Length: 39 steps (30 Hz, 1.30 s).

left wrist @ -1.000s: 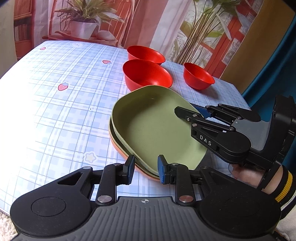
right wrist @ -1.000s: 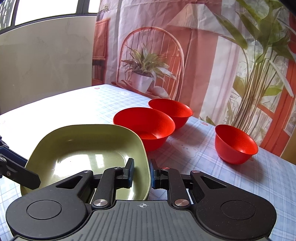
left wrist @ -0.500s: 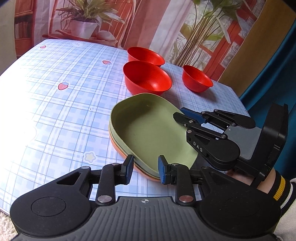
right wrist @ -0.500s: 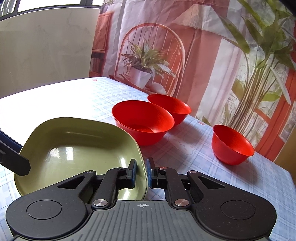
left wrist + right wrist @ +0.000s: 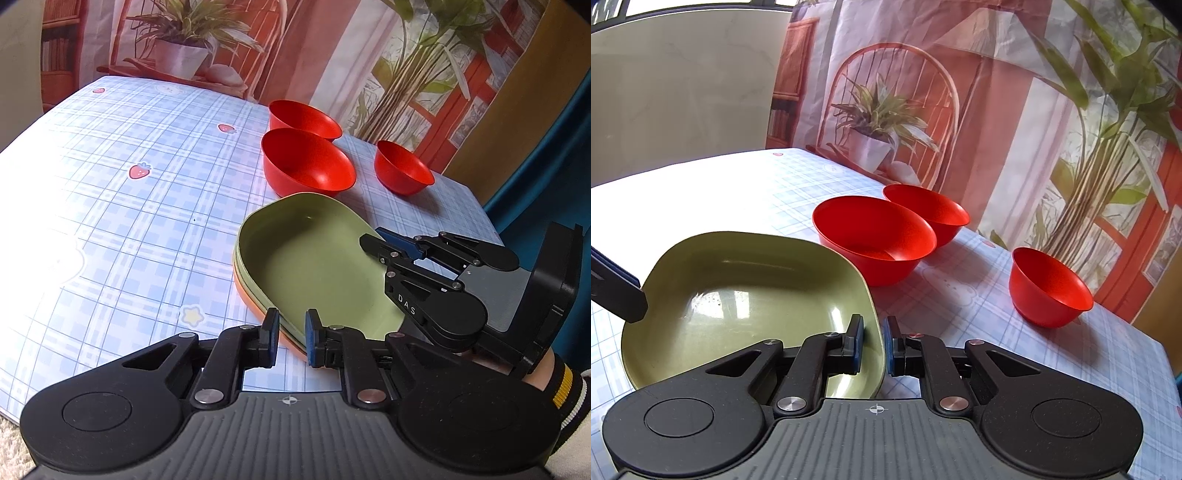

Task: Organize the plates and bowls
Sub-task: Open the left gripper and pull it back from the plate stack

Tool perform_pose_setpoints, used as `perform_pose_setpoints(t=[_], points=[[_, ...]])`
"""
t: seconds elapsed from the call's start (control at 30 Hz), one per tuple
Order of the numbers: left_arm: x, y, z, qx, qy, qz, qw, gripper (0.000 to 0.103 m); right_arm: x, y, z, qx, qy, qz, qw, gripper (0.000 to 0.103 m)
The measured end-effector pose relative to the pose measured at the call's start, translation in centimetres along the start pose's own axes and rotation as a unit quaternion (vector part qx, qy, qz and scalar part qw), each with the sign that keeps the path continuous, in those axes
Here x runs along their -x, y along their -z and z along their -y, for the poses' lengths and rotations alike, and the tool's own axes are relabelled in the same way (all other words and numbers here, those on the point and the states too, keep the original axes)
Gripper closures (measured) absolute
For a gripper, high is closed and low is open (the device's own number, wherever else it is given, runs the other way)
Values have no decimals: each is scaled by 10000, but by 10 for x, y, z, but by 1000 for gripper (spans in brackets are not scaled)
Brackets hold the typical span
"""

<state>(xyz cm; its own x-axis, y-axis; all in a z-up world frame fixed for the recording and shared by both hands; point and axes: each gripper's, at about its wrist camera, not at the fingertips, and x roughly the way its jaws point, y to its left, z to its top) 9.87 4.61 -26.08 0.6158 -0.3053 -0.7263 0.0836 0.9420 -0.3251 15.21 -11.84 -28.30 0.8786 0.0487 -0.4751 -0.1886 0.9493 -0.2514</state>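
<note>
Left hand-held gripper [image 5: 289, 338] has just closed, pinching the near rim of one green plate [image 5: 317, 266] stacked on one orange plate [image 5: 246, 295]. Right hand-held gripper [image 5: 874, 345] pinches the green plate's rim at three o'clock. Three red bowls [image 5: 306, 162] stand on the worktop [image 5: 110, 206] at twelve o'clock.

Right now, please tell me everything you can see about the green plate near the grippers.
The green plate is a rounded-square dish with a raised rim, matte olive, probably plastic, and empty. It sits nested on an orange plate on the checked tablecloth. The left gripper is shut on the near rims of the stack; the right gripper is shut on its right rim. Behind it stands a red bowl, very close.
</note>
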Motion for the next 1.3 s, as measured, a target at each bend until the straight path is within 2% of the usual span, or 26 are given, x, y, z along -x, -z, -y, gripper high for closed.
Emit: perform_pose_setpoints(t=[0.23, 0.47, 0.73, 0.97, 1.3], points=[[-3, -4, -2, 23, 62, -78, 9999, 87, 4, -3, 6, -287, -86, 5, 9996, 92], [8, -22, 7, -239, 17, 280, 9993, 86, 14, -9, 18, -609, -244, 85, 9978, 91], [10, -47, 17, -593, -84, 461, 9971, 86, 21, -25, 32, -837, -292, 139, 9960, 90], [4, -67, 23, -826, -172, 526, 9950, 86, 20, -29, 51, -921, -170, 131, 9955, 90], [-18, -104, 48, -1125, -223, 647, 9913, 86, 9, -27, 108, -1282, 148, 59, 9916, 90]])
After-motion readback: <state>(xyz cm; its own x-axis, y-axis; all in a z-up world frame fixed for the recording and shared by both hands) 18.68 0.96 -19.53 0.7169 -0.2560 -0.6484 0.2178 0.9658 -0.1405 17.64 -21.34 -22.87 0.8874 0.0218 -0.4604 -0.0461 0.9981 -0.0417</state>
